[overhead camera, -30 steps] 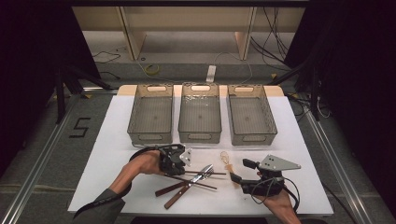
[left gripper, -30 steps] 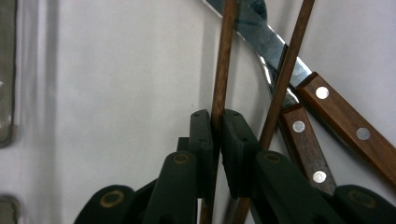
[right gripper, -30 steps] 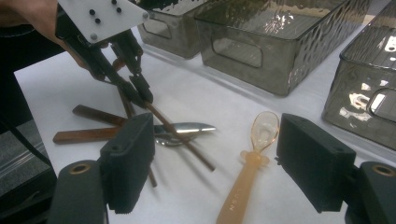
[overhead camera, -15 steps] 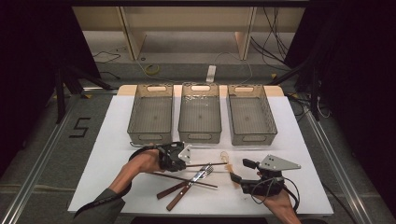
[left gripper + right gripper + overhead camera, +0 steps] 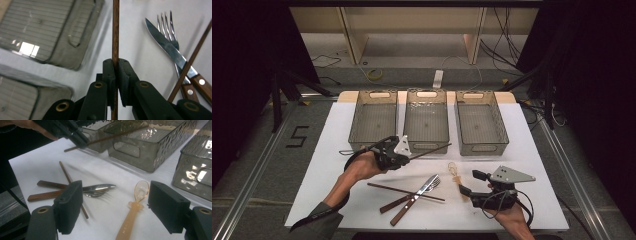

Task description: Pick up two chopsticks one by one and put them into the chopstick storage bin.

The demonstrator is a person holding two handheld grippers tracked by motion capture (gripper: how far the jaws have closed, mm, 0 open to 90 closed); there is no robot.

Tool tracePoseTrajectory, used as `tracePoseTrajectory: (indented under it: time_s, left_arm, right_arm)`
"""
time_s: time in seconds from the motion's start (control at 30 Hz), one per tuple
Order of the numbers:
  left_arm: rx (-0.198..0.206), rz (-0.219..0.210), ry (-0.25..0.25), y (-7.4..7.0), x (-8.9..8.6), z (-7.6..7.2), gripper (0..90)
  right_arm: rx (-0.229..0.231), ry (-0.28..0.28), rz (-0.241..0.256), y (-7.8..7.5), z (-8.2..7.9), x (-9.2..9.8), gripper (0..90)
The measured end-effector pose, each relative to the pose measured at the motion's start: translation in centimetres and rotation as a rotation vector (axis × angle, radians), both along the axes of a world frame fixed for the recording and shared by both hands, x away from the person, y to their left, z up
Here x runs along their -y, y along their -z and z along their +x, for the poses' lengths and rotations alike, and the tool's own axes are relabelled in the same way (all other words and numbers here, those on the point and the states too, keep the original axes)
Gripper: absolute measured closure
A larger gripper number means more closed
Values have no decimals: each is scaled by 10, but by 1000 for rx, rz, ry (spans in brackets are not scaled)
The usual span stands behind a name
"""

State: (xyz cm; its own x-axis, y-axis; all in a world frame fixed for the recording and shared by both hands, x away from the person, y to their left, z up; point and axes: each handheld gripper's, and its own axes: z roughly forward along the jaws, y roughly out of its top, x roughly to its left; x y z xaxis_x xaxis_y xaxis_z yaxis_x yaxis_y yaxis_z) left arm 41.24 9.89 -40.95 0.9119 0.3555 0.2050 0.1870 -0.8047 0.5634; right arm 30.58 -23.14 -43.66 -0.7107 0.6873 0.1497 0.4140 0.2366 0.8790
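Holding chopstick (image 5: 429, 150) clamped in left gripper (image 5: 408, 155) beside middle bin (image 5: 427, 145); right gripper (image 5: 466, 183) wide around spoon (image 5: 455, 175)

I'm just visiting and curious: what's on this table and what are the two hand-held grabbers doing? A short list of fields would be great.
Left gripper: shut on a brown chopstick, lifted near the bins
Right gripper: open, pointing at the orange spoon
On the table: second chopstick, knife and fork with wooden handles, crossed together
Bins: three clear ones in a row, all empty
Spoon: lying flat, not gripped
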Motion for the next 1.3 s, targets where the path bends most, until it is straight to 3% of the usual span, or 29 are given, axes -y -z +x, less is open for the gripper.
tracePoseTrajectory:
  time_s: [0.23,0.57,0.73,1.03,1.3]
  left_arm:
    - [-3,-93,-116,-17,-14,6,840]
    - [-33,-193,-265,-37,-40,18,841]
    - [-27,-239,-338,-42,-56,29,841]
    - [13,-265,-461,-58,-81,53,841]
    - [20,-242,-507,-59,-89,74,842]
  right_arm:
    - [-1,3,2,0,0,1,288]
    - [-1,10,8,-1,-1,2,287]
    - [4,14,13,-1,-1,3,284]
    - [10,6,20,-2,-2,3,267]
    - [8,4,24,-2,-1,2,264]
